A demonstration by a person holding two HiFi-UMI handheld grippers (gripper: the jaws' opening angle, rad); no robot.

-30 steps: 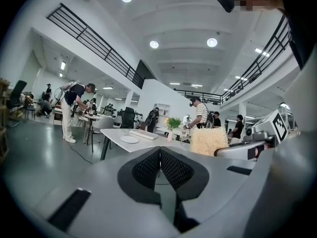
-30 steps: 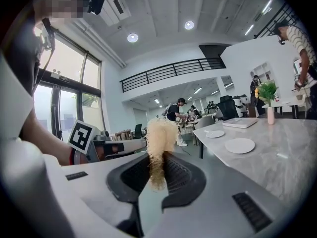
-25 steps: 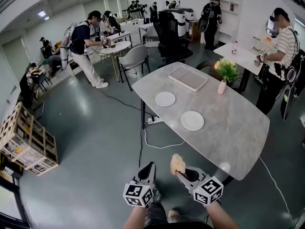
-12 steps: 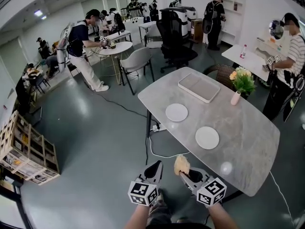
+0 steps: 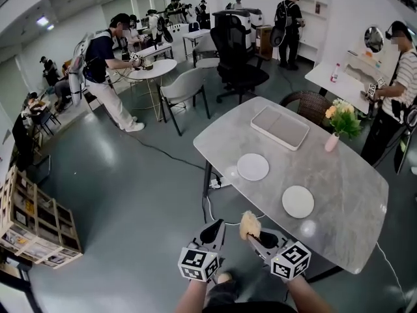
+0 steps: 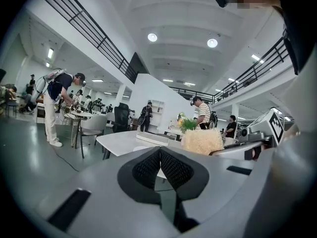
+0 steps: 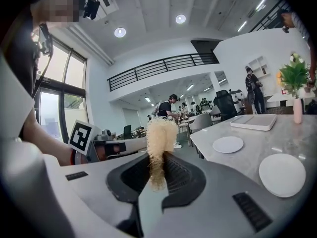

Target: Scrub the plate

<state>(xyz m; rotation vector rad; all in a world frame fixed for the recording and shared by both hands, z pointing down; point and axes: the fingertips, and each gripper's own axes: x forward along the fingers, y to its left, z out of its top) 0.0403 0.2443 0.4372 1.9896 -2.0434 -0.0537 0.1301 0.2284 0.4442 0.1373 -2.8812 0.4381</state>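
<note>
Open office/lab: tables (image 5: 154, 66), office chair (image 5: 236, 41), mezzanine railing (image 7: 158, 67), ppl (image 5: 103, 67) w/ rigs

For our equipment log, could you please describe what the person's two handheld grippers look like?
The left gripper and right gripper share one design: pale grey bodies with black jaw recesses and ribbed black pads. Each carries a white cube printed with black square markers. No sleeves show on the forearms.

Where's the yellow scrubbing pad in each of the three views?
Head view: scrubbing pad bottom centre, in the right gripper.
Left gripper view: scrubbing pad right of centre.
Right gripper view: scrubbing pad at centre, between the jaws.
Shared landmark: the flowers, in all three views.
</note>
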